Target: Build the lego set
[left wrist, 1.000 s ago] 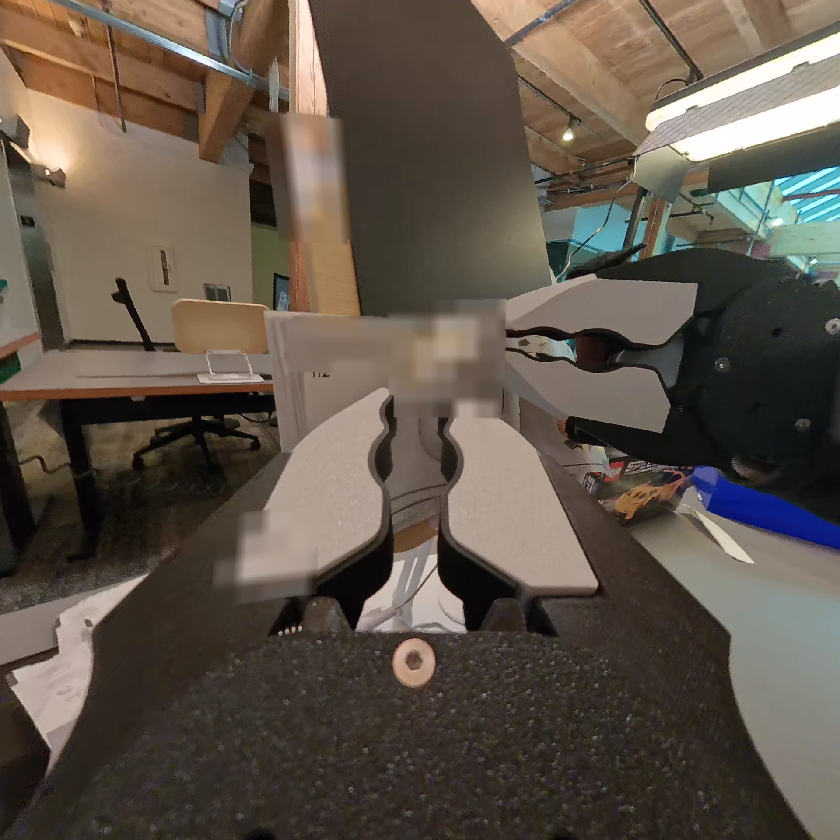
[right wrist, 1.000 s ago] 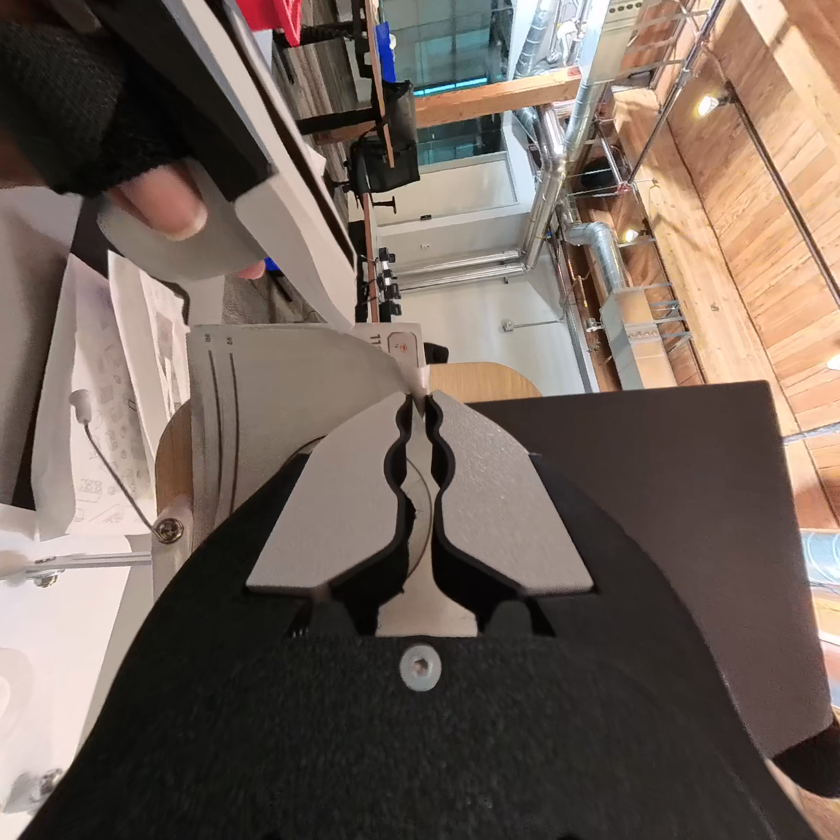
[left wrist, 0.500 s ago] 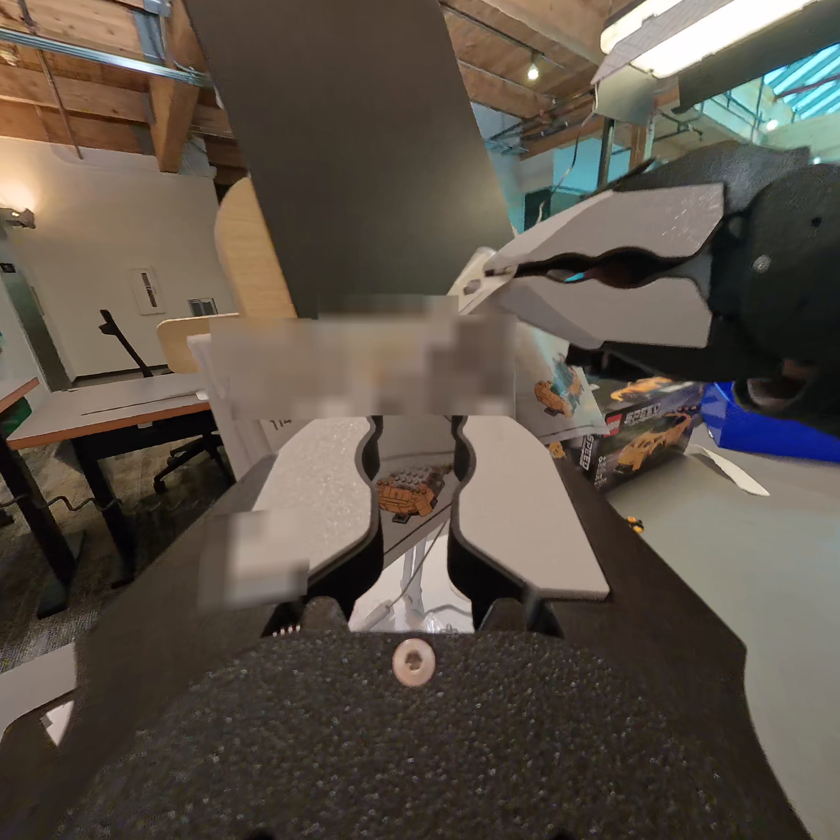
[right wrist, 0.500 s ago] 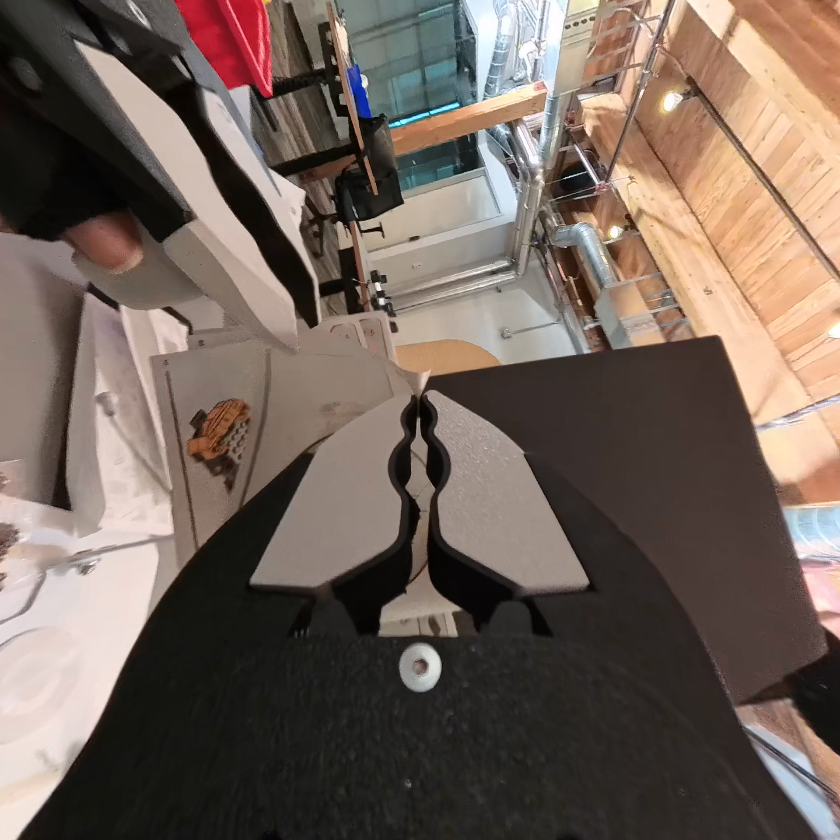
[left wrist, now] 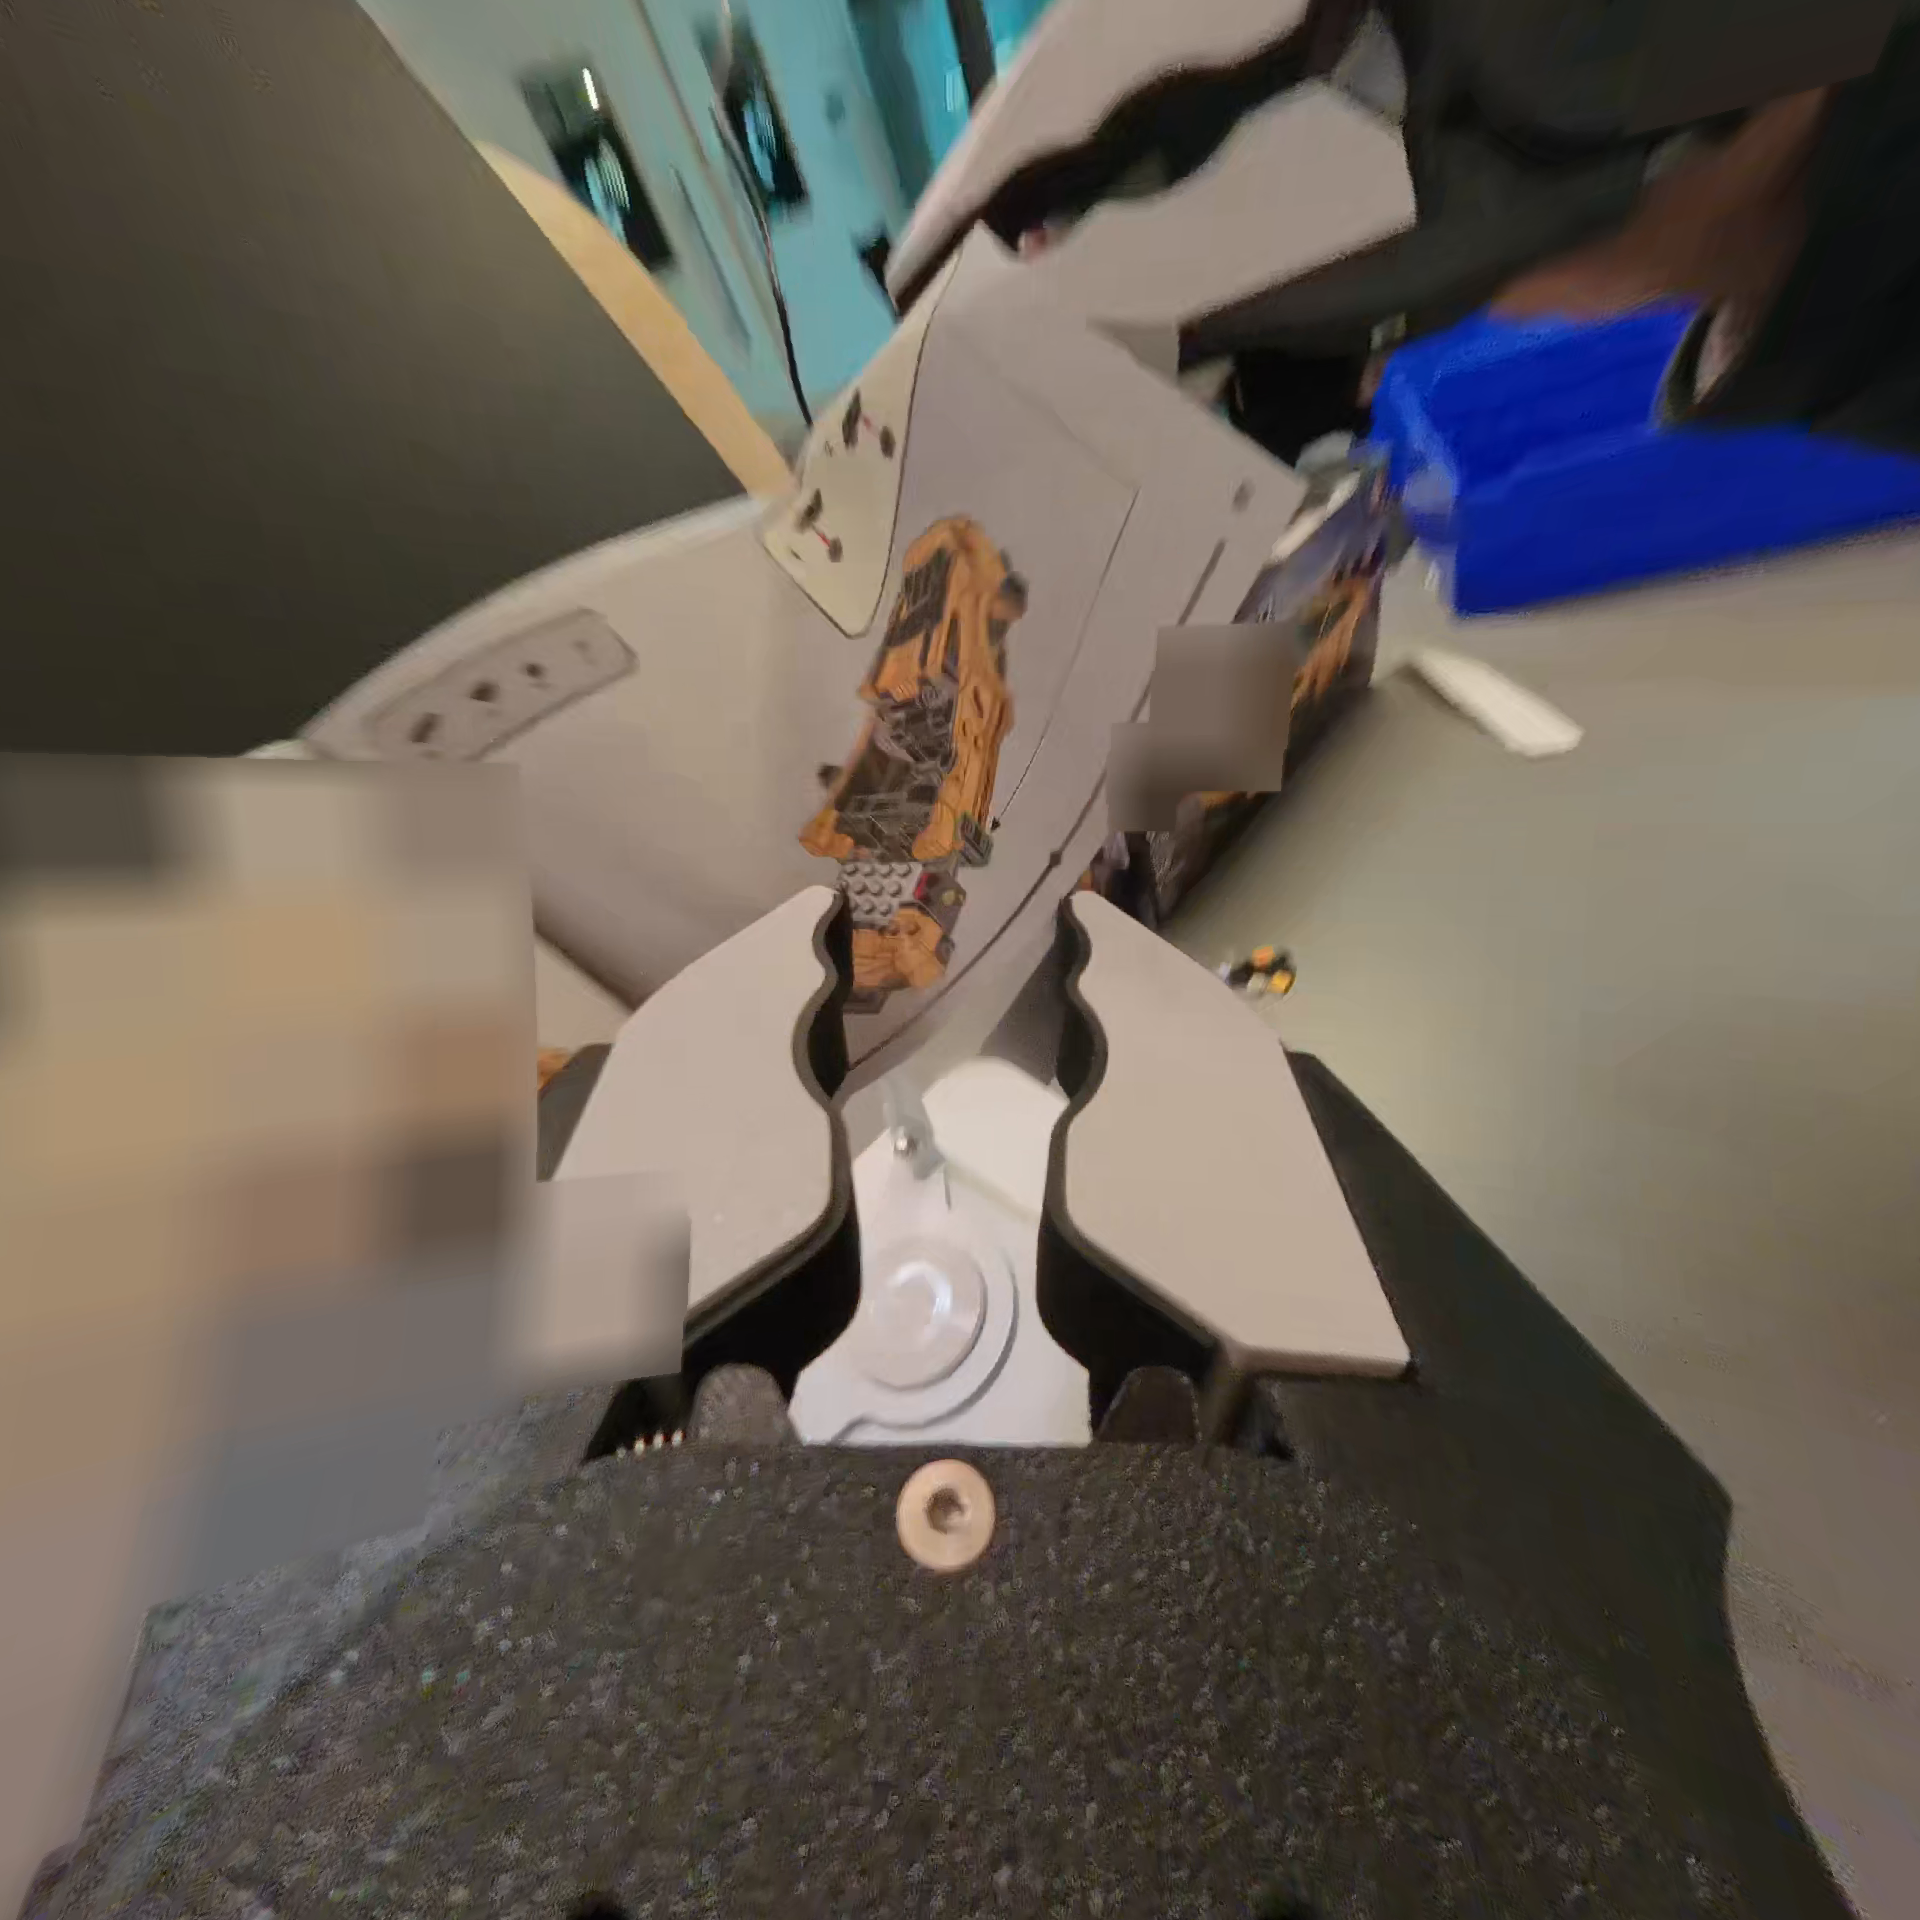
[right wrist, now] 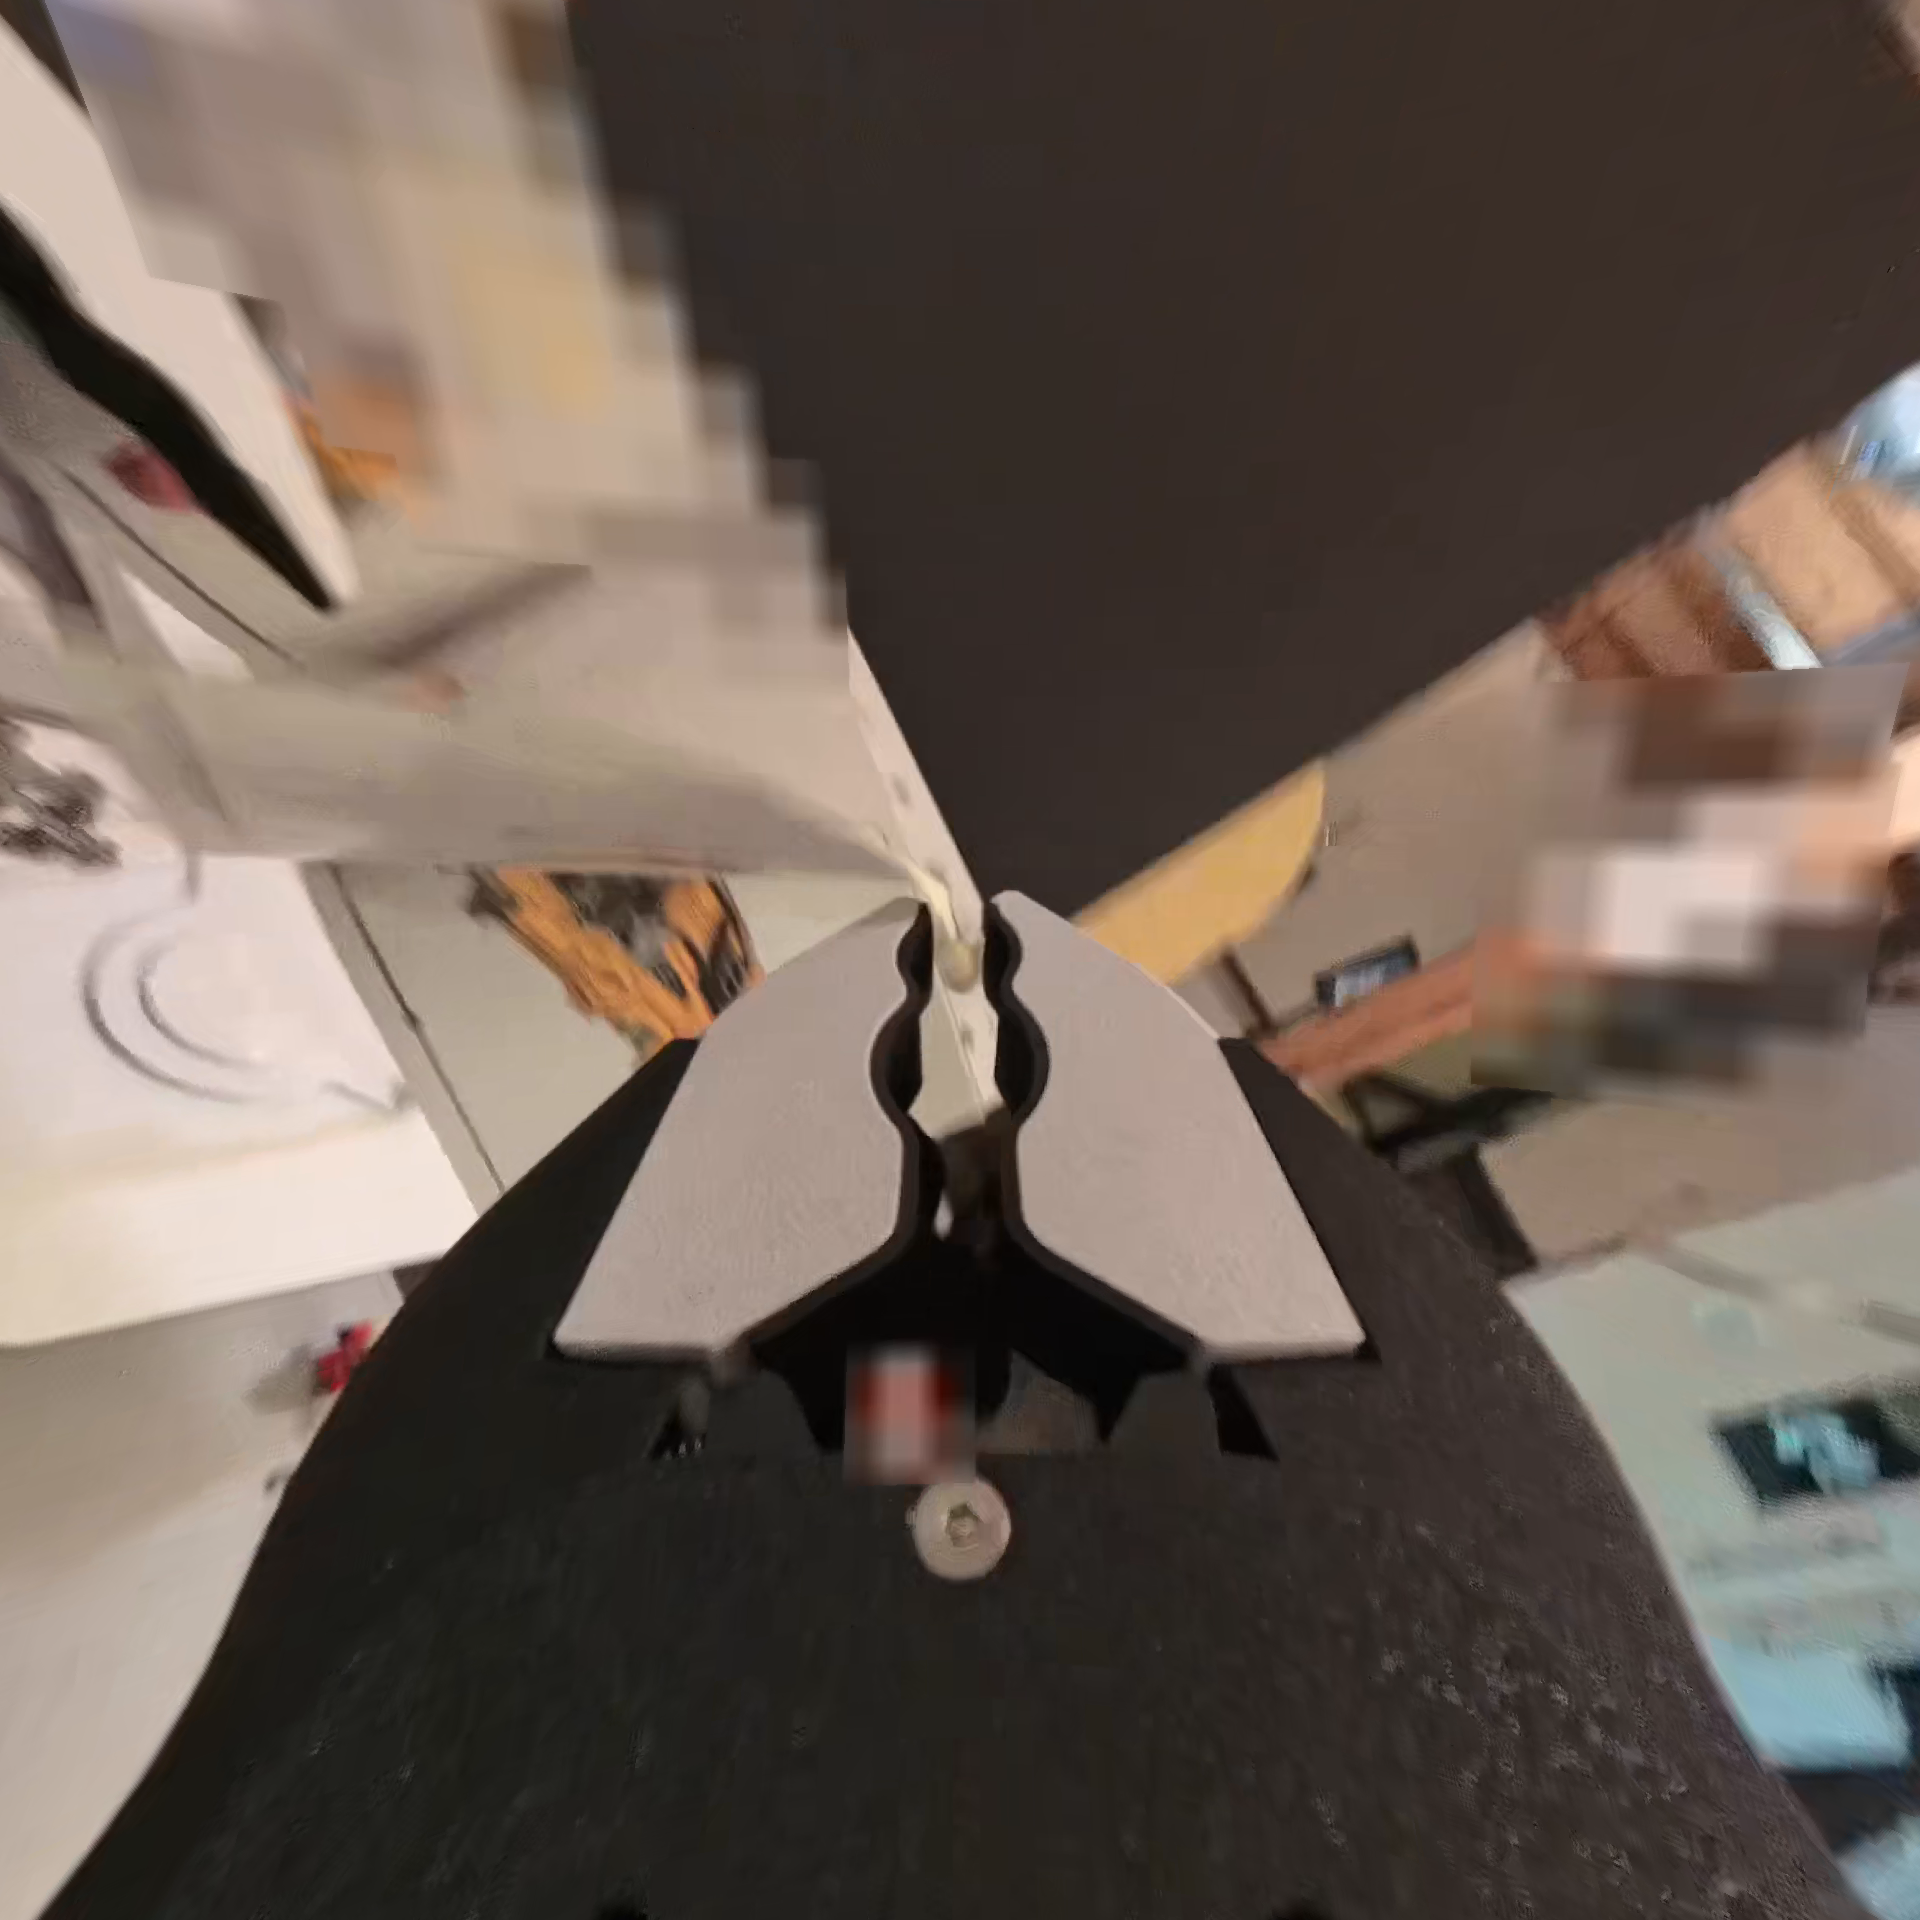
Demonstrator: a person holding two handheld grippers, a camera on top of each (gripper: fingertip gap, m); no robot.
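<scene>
The Lego instruction booklet (left wrist: pixel 727 790) stands open on a holder, with an orange car picture on the page (left wrist: pixel 935 727) that is being turned. My left gripper (left wrist: pixel 951 920) is open and empty just in front of that page's lower edge. My right gripper (right wrist: pixel 961 920) is shut on the page's edge (right wrist: pixel 935 831), and the page curves away to the left (right wrist: pixel 499 769). It also shows in the left wrist view (left wrist: pixel 1143 197), above the booklet at the page's top corner. The left gripper's fingers (right wrist: pixel 208 457) show blurred at upper left in the right wrist view.
A dark panel (left wrist: pixel 260 364) stands behind the booklet. The white holder base (left wrist: pixel 925 1309) lies under my left fingers. The Lego box (left wrist: pixel 1330 644) and a blue bin (left wrist: pixel 1662 488) stand at the right. Small loose pieces (left wrist: pixel 1262 971) lie on the grey table (left wrist: pixel 1558 1039). Tip to tip, the grippers are about 12 centimetres apart.
My left gripper has opened wider and tipped down toward the booklet. My right gripper has pulled the page over, so the car picture now shows. Both views swung fast and are blurred.
</scene>
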